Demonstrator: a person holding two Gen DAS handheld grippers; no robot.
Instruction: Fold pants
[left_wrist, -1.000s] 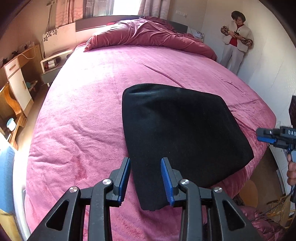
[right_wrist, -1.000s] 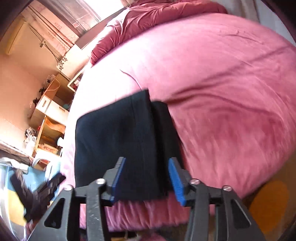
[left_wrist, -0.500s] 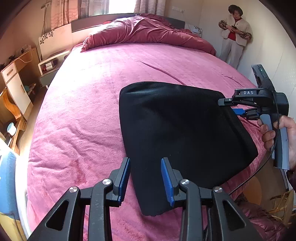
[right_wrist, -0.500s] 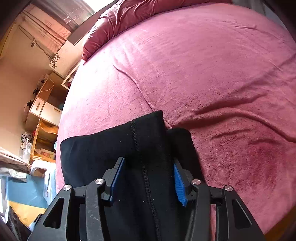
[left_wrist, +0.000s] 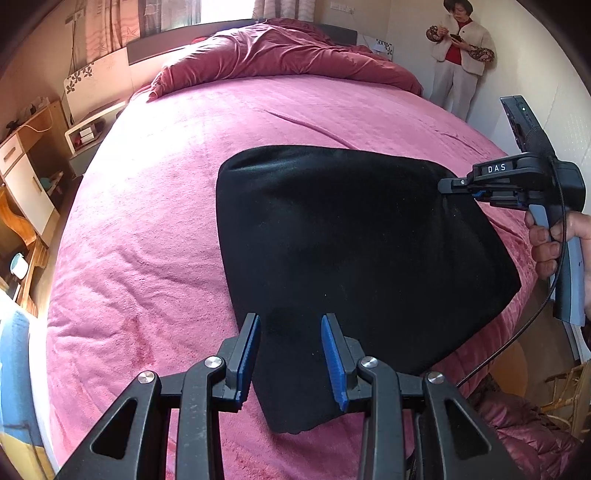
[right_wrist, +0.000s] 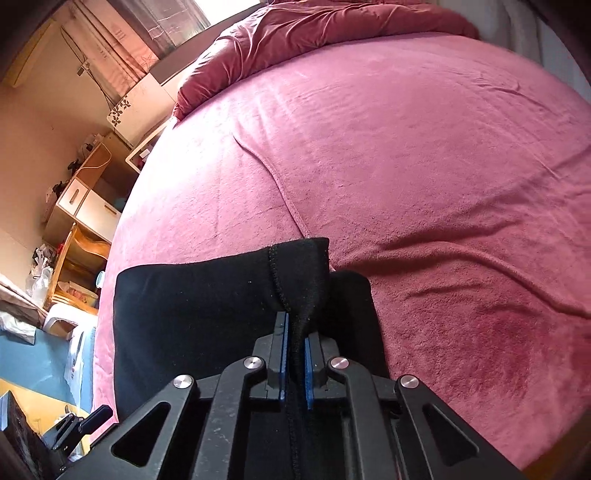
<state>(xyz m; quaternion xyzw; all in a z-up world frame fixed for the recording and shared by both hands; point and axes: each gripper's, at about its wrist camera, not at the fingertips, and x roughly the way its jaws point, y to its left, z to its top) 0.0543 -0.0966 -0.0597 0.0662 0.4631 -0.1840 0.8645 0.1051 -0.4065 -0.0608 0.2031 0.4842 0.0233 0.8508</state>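
Now my right gripper (right_wrist: 294, 354) is pinching the black pants (left_wrist: 351, 251) lying on the pink bed (left_wrist: 147, 240); my left gripper (left_wrist: 290, 354) is hovering spread; I'm fearing lifting one-sided will be skewing the fold.

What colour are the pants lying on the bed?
Plain black pants, no pattern, on a pink bed cover; clearest in the left wrist view.

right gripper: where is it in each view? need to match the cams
Left wrist: right gripper at the right edge, shut on the black pants' far corner.
Right wrist: right gripper bottom centre, clamping a pants fold.
Shared landmark: bunched maroon duvet at the bed's head.
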